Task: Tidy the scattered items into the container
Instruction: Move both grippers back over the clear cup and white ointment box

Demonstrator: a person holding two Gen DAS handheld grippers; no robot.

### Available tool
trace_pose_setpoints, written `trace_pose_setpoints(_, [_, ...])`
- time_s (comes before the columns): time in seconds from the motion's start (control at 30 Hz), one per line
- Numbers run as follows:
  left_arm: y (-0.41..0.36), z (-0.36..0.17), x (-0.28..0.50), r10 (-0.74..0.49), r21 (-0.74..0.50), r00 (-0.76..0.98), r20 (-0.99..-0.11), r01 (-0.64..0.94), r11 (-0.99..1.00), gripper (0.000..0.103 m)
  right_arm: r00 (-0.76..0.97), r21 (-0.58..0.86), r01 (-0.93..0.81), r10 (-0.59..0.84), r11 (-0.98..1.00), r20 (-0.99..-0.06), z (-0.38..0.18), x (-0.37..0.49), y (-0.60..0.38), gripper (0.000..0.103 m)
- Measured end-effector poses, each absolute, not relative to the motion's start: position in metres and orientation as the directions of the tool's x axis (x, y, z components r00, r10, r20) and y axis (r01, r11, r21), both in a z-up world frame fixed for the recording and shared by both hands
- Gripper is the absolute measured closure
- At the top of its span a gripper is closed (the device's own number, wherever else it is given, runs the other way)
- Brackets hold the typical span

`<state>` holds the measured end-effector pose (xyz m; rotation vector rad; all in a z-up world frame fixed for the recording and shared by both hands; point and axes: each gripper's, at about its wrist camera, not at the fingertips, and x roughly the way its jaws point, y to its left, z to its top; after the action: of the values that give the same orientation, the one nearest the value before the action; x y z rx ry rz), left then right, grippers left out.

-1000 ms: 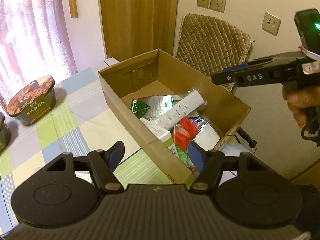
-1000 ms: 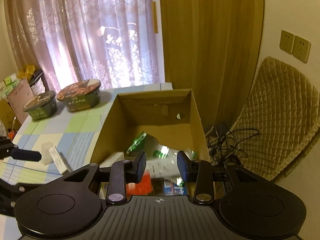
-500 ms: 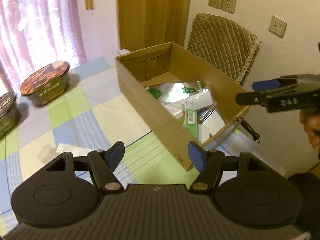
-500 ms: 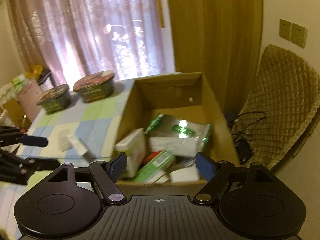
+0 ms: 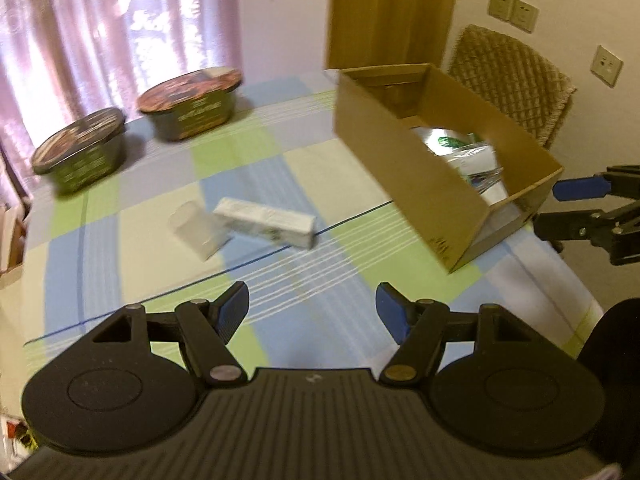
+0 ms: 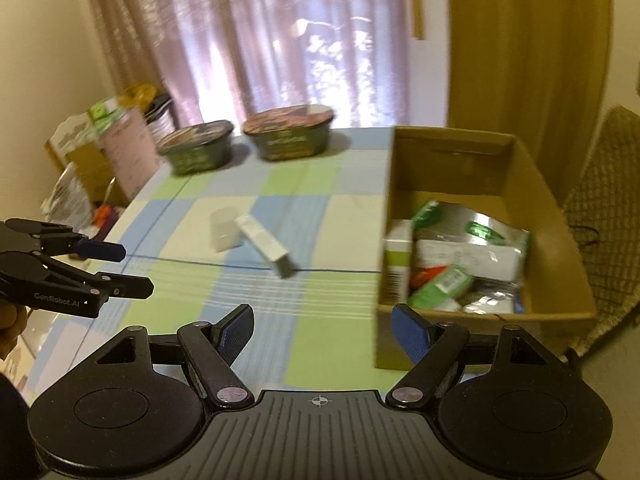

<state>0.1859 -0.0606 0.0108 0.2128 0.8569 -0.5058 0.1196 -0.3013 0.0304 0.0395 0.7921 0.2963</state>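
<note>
Two loose items sit mid-counter, well apart from your cardboard box (image 6: 460,168): a long white carton (image 5: 265,223) lying flat, touching a small translucent cup (image 5: 197,231). The box, at the counter's (image 5: 152,280) right edge, holds packets. Two noodle bowls (image 5: 192,102) stand at the far side. Your left hand-held gripper (image 5: 312,312) and right hand-held gripper (image 6: 322,330) are both spread wide, holding nothing.

Backlit through the pink curtains (image 6: 280,40), blowing out to white glare; motion blur smearing the bowls (image 5: 192,104) and box (image 6: 472,216); fisheye bending and darkening the corners.
</note>
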Motion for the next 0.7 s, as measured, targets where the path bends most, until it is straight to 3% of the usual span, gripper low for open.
trace_pose_setpoints(0.27, [-0.017,0.004,0.189,-0.296,0.015,0.572,-0.765,0.474,0.88,0.036,0.602,0.095,-0.366,0.314,0.926,-0.734,0.031,0.143,-0.257,0.021])
trace_pose_setpoints(0.7, [-0.007,-0.03,0.25,-0.294,0.118,0.542,-0.787,0.6,0.791,0.03,0.457,-0.01,-0.556,0.296,0.831,-0.839,-0.016,0.251,-0.186,0.021])
